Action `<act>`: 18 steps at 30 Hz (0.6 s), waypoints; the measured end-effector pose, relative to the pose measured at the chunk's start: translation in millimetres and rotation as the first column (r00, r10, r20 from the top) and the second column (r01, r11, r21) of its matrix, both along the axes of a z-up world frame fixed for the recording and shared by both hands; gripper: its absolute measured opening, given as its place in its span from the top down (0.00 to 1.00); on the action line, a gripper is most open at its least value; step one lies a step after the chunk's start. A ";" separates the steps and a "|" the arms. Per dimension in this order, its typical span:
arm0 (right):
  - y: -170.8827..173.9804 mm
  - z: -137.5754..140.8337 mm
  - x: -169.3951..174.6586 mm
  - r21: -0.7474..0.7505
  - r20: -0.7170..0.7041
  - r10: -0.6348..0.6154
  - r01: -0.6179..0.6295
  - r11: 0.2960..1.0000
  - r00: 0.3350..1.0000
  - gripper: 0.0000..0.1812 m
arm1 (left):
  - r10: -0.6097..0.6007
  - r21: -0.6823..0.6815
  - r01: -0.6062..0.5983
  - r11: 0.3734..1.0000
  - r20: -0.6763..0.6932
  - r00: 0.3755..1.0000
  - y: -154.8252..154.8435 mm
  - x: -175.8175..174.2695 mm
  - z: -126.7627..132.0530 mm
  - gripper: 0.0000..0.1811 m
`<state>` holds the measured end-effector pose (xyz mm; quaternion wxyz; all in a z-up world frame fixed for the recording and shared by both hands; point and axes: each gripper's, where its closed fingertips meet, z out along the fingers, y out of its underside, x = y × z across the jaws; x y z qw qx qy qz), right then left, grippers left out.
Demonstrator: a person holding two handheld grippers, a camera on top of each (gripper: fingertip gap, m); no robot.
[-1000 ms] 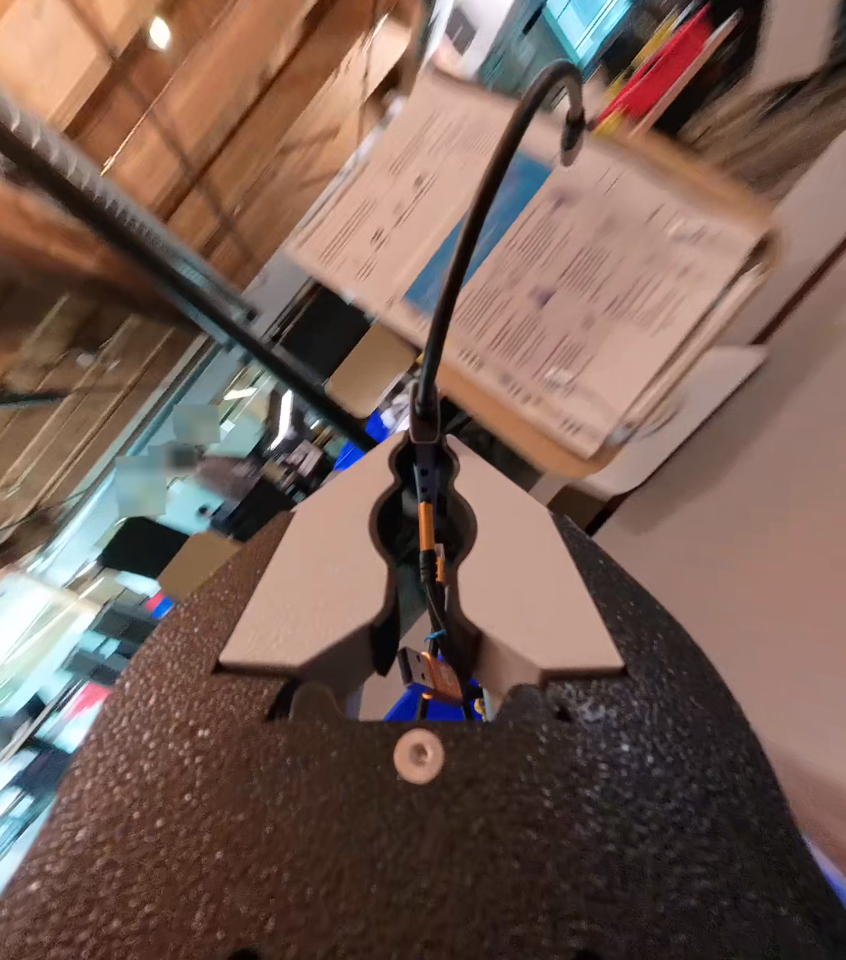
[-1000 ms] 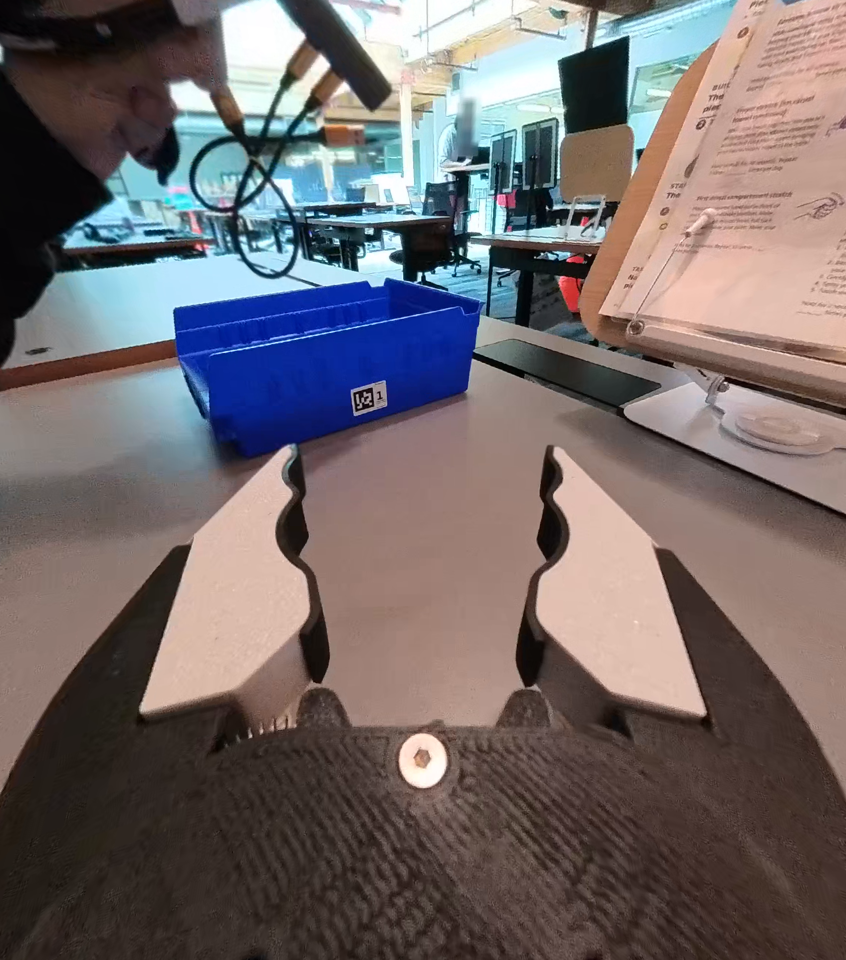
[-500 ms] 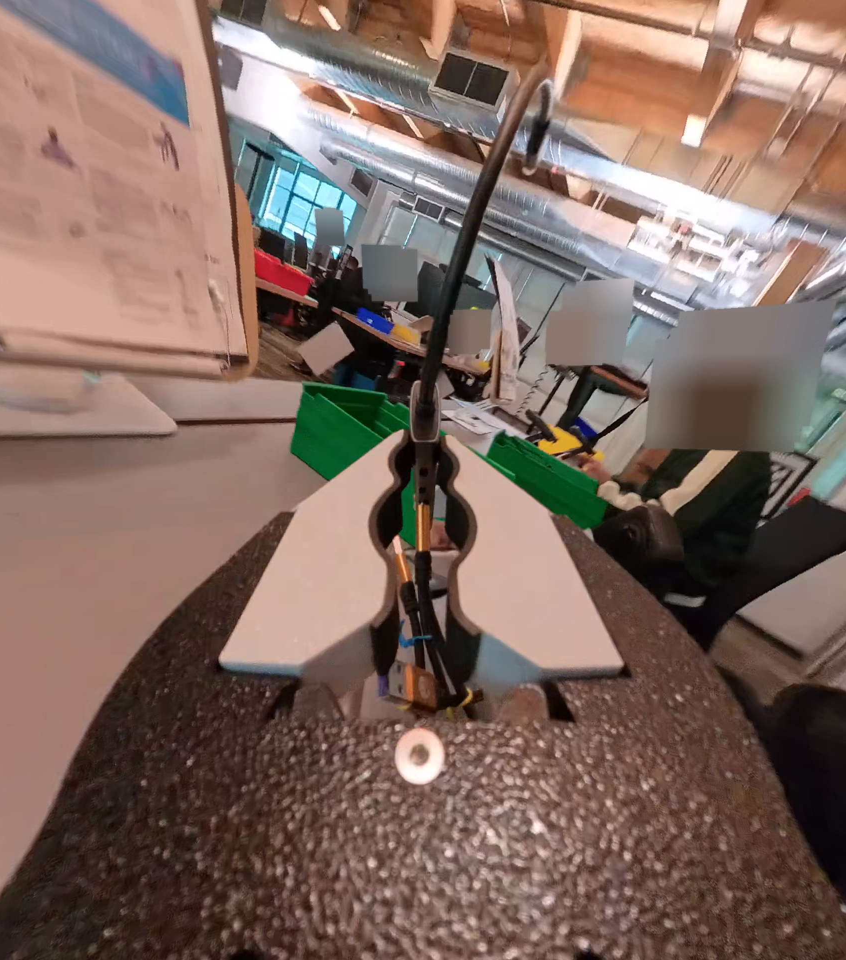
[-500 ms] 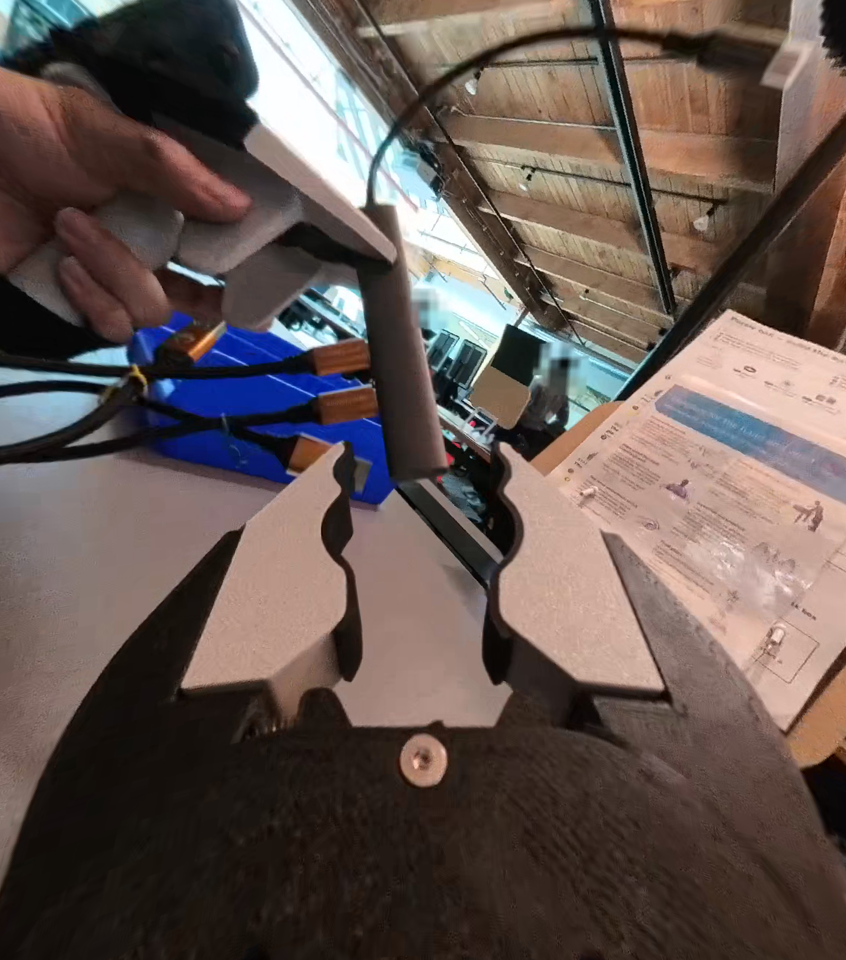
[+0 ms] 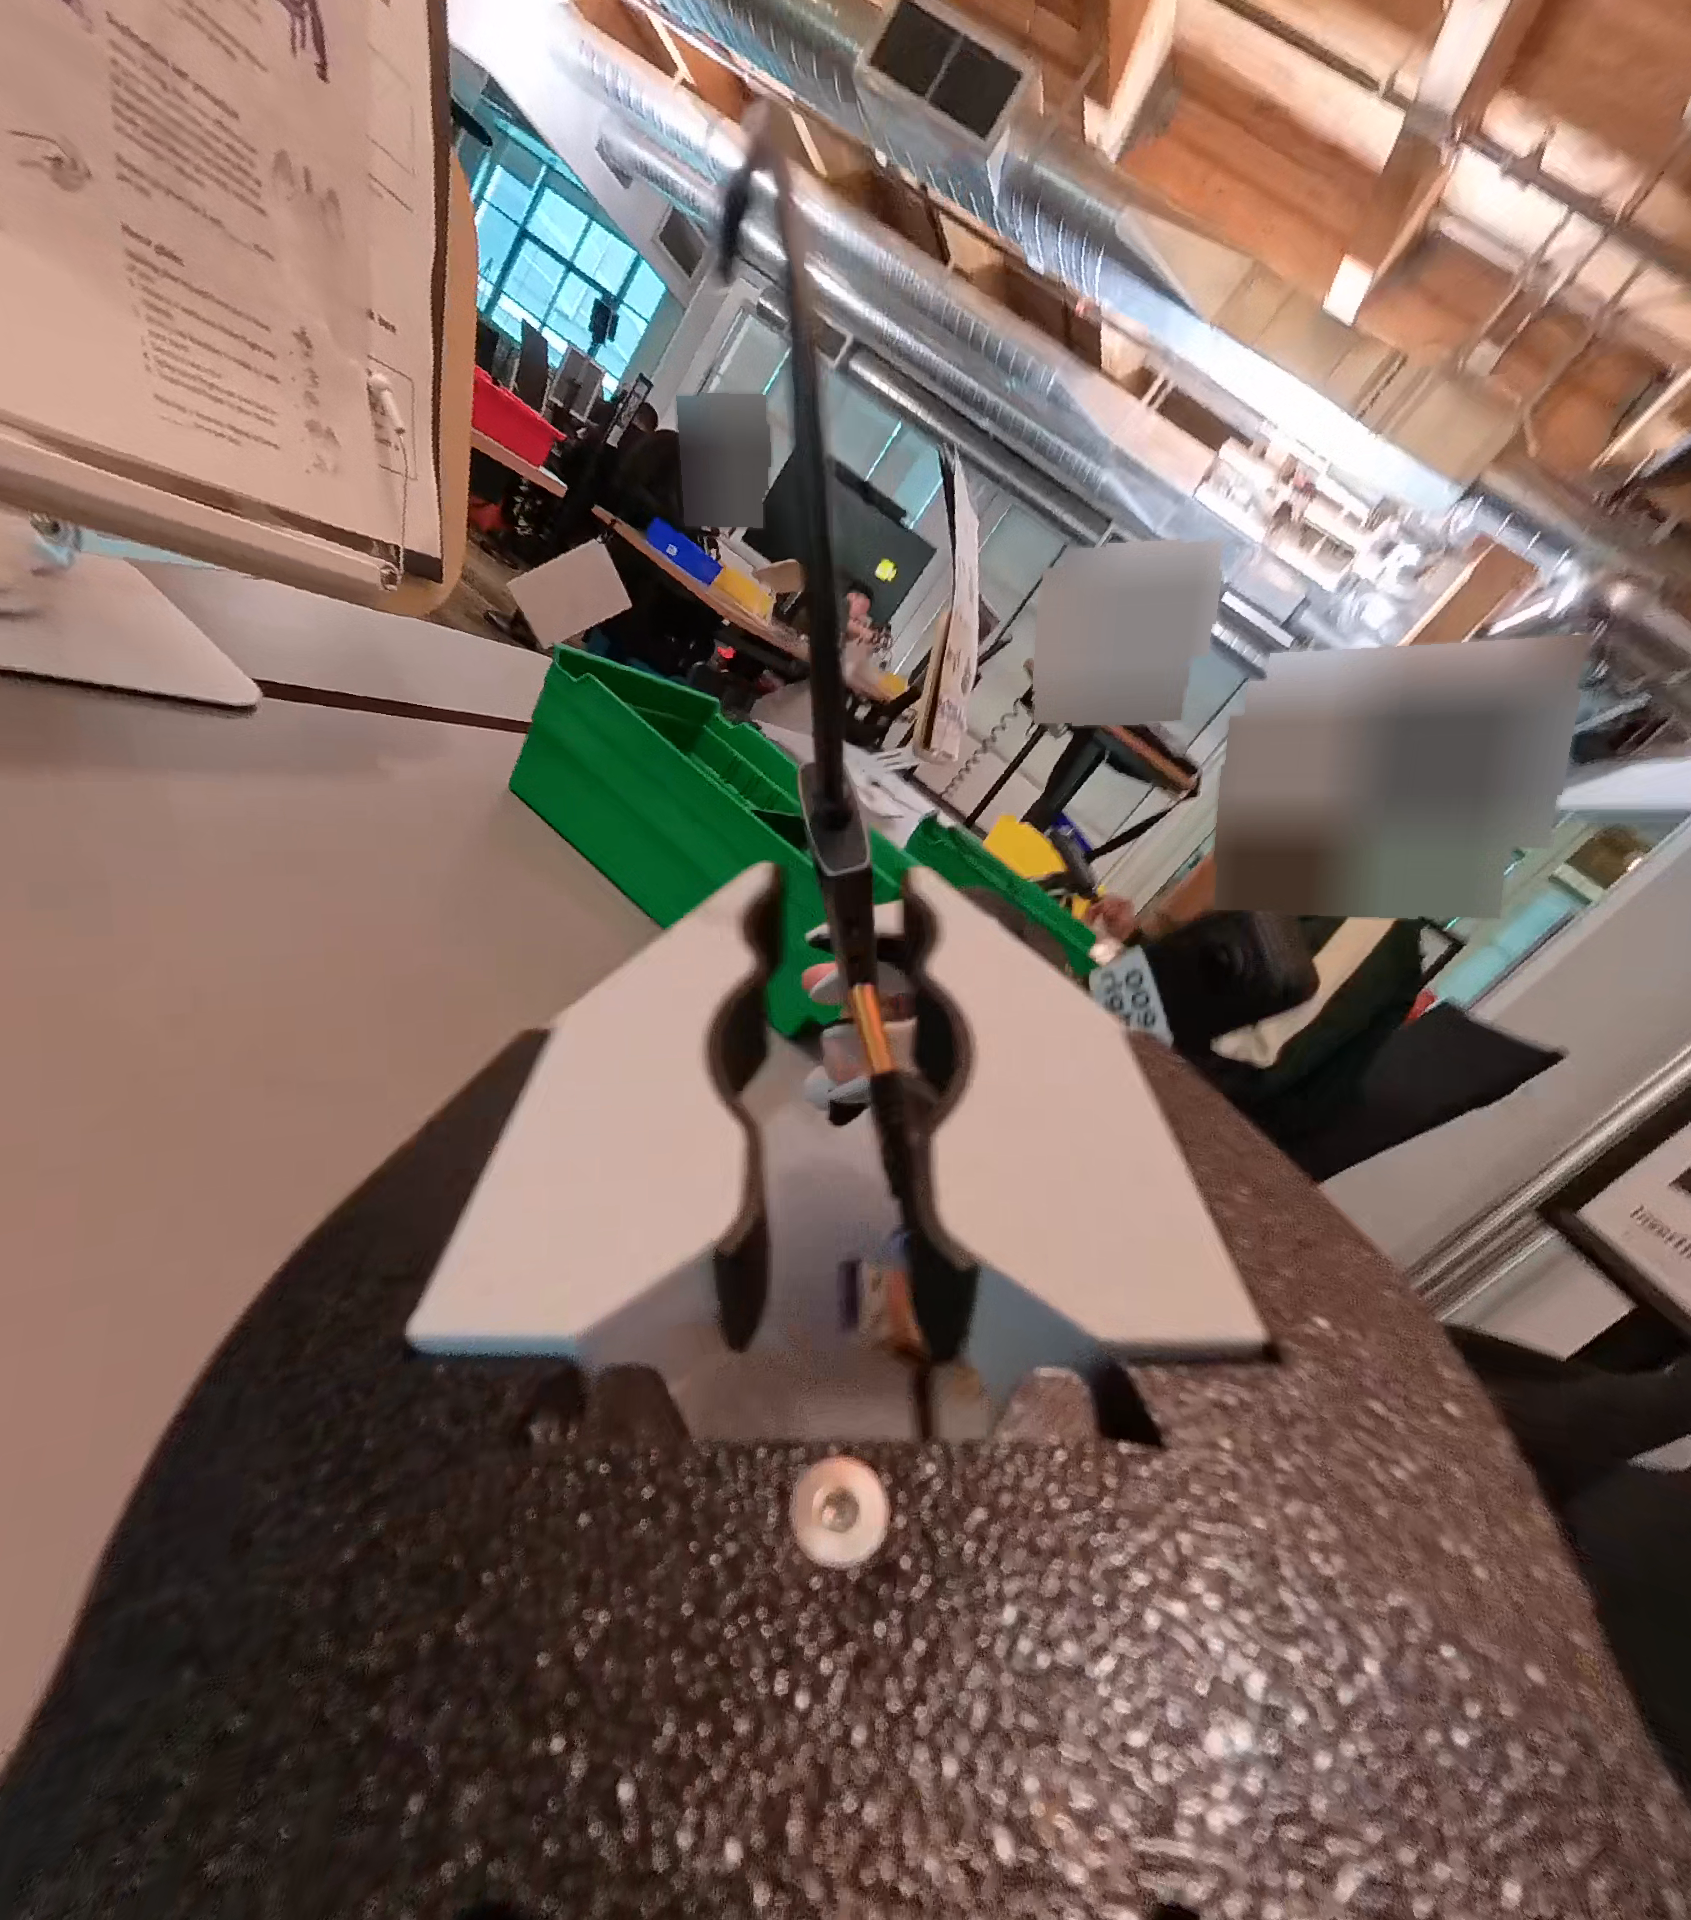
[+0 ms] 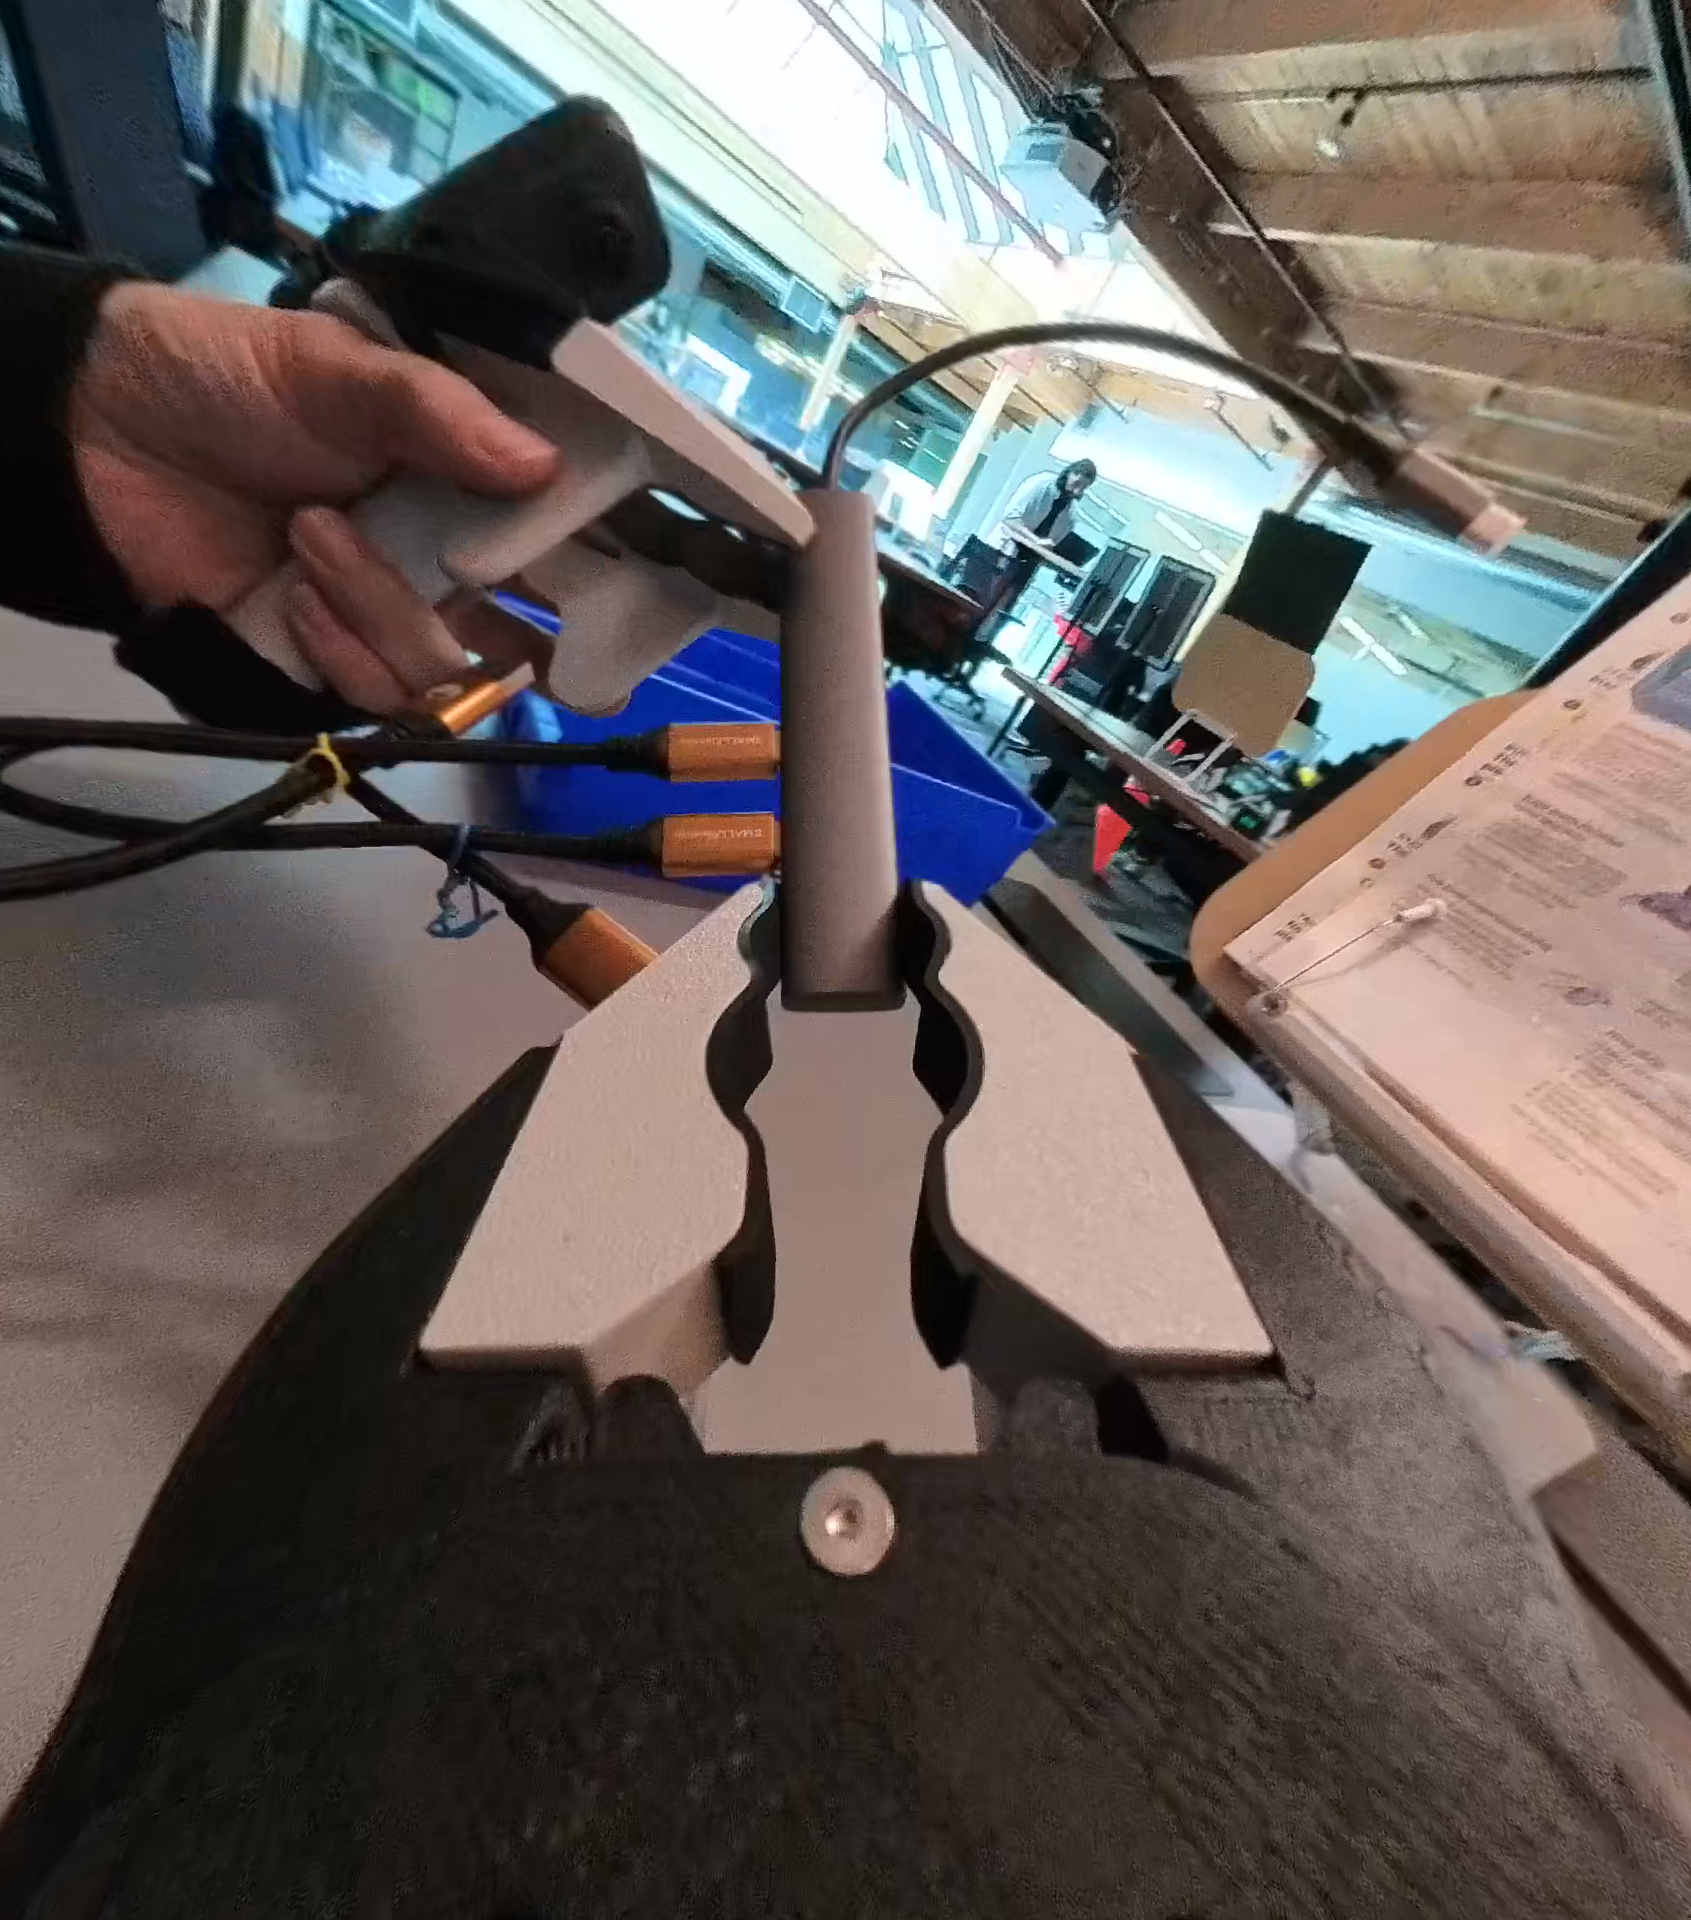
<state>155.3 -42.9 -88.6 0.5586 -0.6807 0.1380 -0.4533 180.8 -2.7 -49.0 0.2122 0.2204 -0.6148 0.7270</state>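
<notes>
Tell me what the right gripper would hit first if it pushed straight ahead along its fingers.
The grey USB hub: its lower end already sits between the right gripper fingertips, apparently clamped. Past it, likely the left gripper holding the hub's top, though depth is unclear.

A smooth, pale grey tabletop point(image 6: 93, 1091) carries everything here. Directly on it sits an open blue plastic bin point(image 6: 934, 821), toward the far side in the right wrist view. A flat black rectangular pad point(image 6: 1121, 987) lies on the surface just beyond the bin. A white flat-based document stand point(image 5: 93, 623) holding printed sheets rests on the table too, and a green plastic bin point(image 5: 654, 769) sits at the table's far edge in the left wrist view.
</notes>
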 end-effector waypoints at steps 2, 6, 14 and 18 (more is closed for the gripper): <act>-9.3 -0.3 -4.3 0.068 -0.072 0.072 -0.067 0.995 0.995 0.88 | 0.019 0.076 -0.028 0.997 0.111 0.994 8.8 3.8 -1.3 0.75; -21.5 -12.6 -16.2 0.083 -0.195 0.199 -0.186 0.979 0.960 0.88 | -0.049 0.265 -0.146 0.953 0.610 0.791 29.0 -12.2 5.0 0.66; -0.1 -30.9 -31.0 0.016 -0.287 0.308 -0.317 0.948 0.907 0.88 | -0.474 0.573 -0.126 0.810 0.765 0.435 13.6 -52.1 -22.4 0.66; 0.4 -34.0 -33.9 -0.017 -0.286 0.308 -0.327 0.945 0.907 0.88 | -0.508 0.632 -0.151 0.760 0.723 0.468 7.1 -44.2 -49.3 0.68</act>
